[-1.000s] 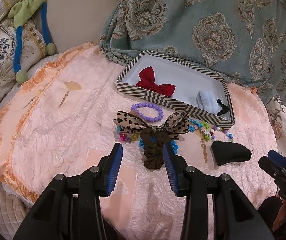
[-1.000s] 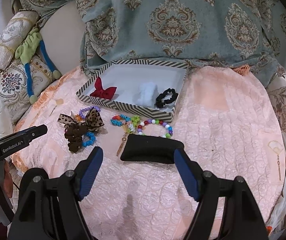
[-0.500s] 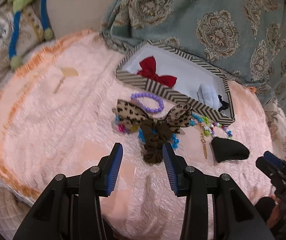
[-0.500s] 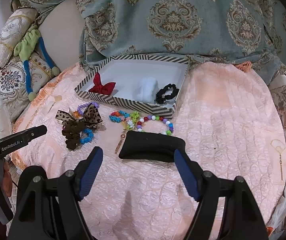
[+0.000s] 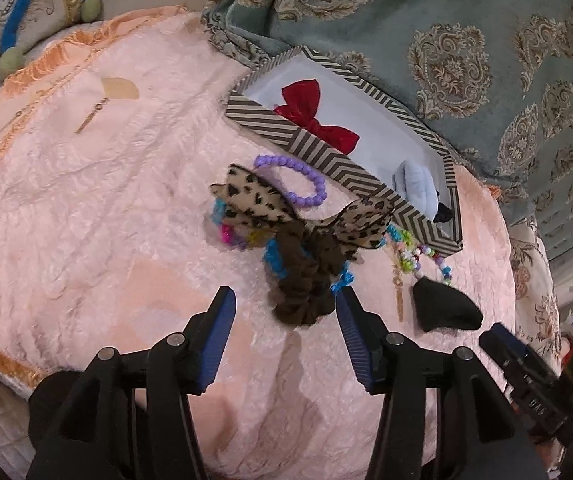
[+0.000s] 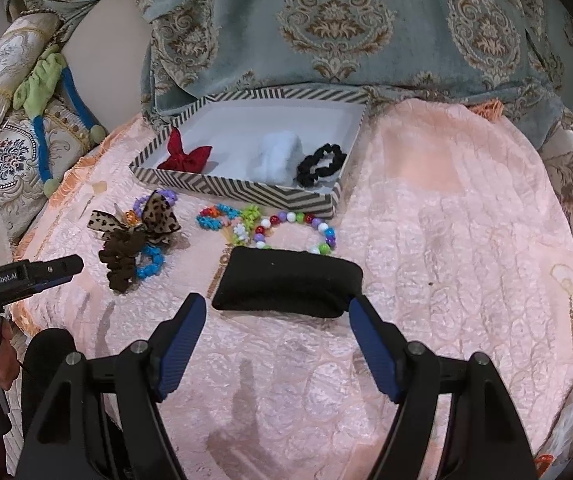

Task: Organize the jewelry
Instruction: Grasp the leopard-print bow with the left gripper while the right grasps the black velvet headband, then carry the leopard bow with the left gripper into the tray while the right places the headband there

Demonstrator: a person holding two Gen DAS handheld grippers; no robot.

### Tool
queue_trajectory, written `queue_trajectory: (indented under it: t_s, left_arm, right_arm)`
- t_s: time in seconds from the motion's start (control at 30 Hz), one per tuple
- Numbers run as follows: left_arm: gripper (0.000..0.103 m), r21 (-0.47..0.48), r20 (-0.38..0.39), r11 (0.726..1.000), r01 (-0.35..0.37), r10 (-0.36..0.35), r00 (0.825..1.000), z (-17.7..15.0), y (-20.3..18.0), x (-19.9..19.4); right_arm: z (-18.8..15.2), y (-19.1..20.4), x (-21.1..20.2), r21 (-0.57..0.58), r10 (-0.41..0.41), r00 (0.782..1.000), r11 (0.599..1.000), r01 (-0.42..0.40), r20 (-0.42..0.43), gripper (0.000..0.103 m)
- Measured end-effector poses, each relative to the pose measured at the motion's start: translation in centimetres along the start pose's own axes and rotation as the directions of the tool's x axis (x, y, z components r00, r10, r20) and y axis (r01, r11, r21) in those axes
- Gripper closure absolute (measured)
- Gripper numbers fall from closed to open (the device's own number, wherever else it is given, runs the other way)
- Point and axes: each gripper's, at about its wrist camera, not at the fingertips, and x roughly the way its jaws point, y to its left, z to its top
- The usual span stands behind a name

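A zigzag-striped box [image 5: 318, 144] [image 6: 246, 194] holds a red bow [image 5: 310, 114] [image 6: 184, 156], a pale blue scrunchie [image 6: 280, 156] and a black scrunchie [image 6: 320, 162]. In front of it lie a leopard bow on a brown scrunchie [image 5: 298, 240] [image 6: 130, 240], a purple bead bracelet [image 5: 298, 180], blue beads [image 6: 150, 262], multicoloured bracelets [image 6: 286, 228] and a black pad [image 6: 286, 282] [image 5: 444, 306]. My left gripper [image 5: 284, 300] hovers just short of the brown scrunchie, its jaws opening, nothing between them. My right gripper [image 6: 276, 308] stands open at the black pad's near edge.
A pink quilted cover [image 6: 426, 240] spreads over the round surface, with gold earrings [image 5: 98, 108] at its far left and another [image 6: 566, 296] at the right. A teal patterned blanket [image 6: 346, 24] lies behind the box. Embroidered cushions [image 6: 6, 148] sit at the left.
My left gripper has dropped toward the leopard bow and brown scrunchie, rolled, and its jaws have widened. My right gripper has come slightly lower toward the black pad, still open.
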Motion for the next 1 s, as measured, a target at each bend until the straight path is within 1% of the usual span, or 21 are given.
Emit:
queue_trajectory:
  t_s: [0.17, 0.23, 0.33, 0.47, 0.5, 0.53, 0.57, 0.6, 0.63, 0.67, 0.7, 0.73, 0.8, 0.87, 1.0]
  left_arm:
    - [0.068, -0.013, -0.006, 1.0, 0.004, -0.004, 1.0, 1.4, -0.4, 1.8]
    - [0.068, -0.015, -0.008, 1.0, -0.006, 0.006, 1.0, 1.9, -0.4, 2.7]
    - [0.068, -0.026, -0.028, 1.0, -0.008, 0.007, 1.0, 2.3, -0.3, 3.8]
    - [0.068, -0.039, -0.041, 0.999, 0.013, -0.015, 0.999, 2.6, 0.0, 4.8]
    - [0.072, -0.043, -0.037, 0.999, 0.017, -0.019, 0.999, 2.6, 0.1, 4.9]
    - [0.083, -0.048, -0.03, 0.999, 0.025, -0.026, 0.999, 2.6, 0.2, 5.0]
    - [0.089, -0.049, -0.027, 0.998, 0.026, -0.027, 0.999, 2.6, 0.3, 5.1]
    - [0.096, -0.046, -0.026, 0.999, 0.018, -0.019, 0.999, 2.7, 0.3, 5.2]
    - [0.101, -0.04, -0.025, 0.999, 0.011, -0.011, 1.0, 2.7, 0.3, 5.2]
    - [0.103, -0.036, -0.022, 0.999, 0.009, -0.01, 1.0, 2.7, 0.3, 5.1]
    - [0.103, -0.034, -0.018, 0.999, 0.01, -0.01, 1.0, 2.7, 0.3, 5.0]
    - [0.103, -0.029, -0.01, 1.0, 0.01, -0.011, 1.0, 2.7, 0.4, 4.8]
    - [0.103, -0.013, 0.001, 1.0, 0.016, -0.016, 1.0, 2.7, 0.4, 4.2]
    - [0.103, -0.007, 0.018, 1.0, 0.023, -0.023, 1.0, 2.7, 0.5, 3.3]
    - [0.103, -0.001, 0.052, 0.999, 0.039, -0.039, 0.998, 2.9, 0.7, 1.3]
  right_arm:
    - [0.2, -0.7, 0.9, 0.011, -0.008, 1.0, 1.0, 0.009, -0.01, 0.026]
    - [0.3, -1.0, 1.3, 0.014, -0.015, 1.0, 1.0, 0.015, -0.01, 0.026]
    - [0.7, -1.6, 1.9, 0.028, -0.02, 1.0, 0.999, 0.02, -0.016, 0.026]
    - [1.2, -1.4, 2.1, -0.04, -0.031, 0.999, 0.999, 0.03, -0.012, 0.025]
    - [1.3, -1.3, 2.4, -0.051, -0.028, 0.999, 0.998, 0.027, -0.024, 0.022]
    - [1.4, -1.4, 2.7, -0.052, -0.028, 0.999, 0.998, 0.026, -0.034, 0.022]
    - [1.5, -1.5, 3.2, -0.045, -0.026, 0.998, 0.999, 0.023, -0.051, 0.022]
    - [1.4, -1.7, 3.7, -0.038, -0.013, 0.998, 0.999, 0.01, -0.065, 0.024]
    - [1.3, -1.8, 4.2, -0.028, 0.023, 0.997, 0.999, -0.025, -0.072, 0.031]
    - [1.1, -1.9, 4.4, -0.021, 0.039, 0.997, 0.999, -0.04, -0.073, 0.051]
    - [0.8, -1.9, 4.8, -0.016, 0.039, 0.996, 0.999, -0.04, -0.079, 0.079]
    - [0.7, -1.9, 5.1, -0.015, 0.04, 0.996, 0.999, -0.041, -0.084, 0.086]
    - [0.5, -1.7, 4.6, -0.016, 0.055, 0.996, 0.998, -0.057, -0.065, 0.088]
    - [0.6, -1.3, 3.4, -0.025, 0.076, 0.997, 0.997, -0.077, -0.024, 0.089]
    - [1.2, -0.4, 1.1, -0.054, 0.087, 0.996, 0.995, -0.086, 0.03, 0.092]
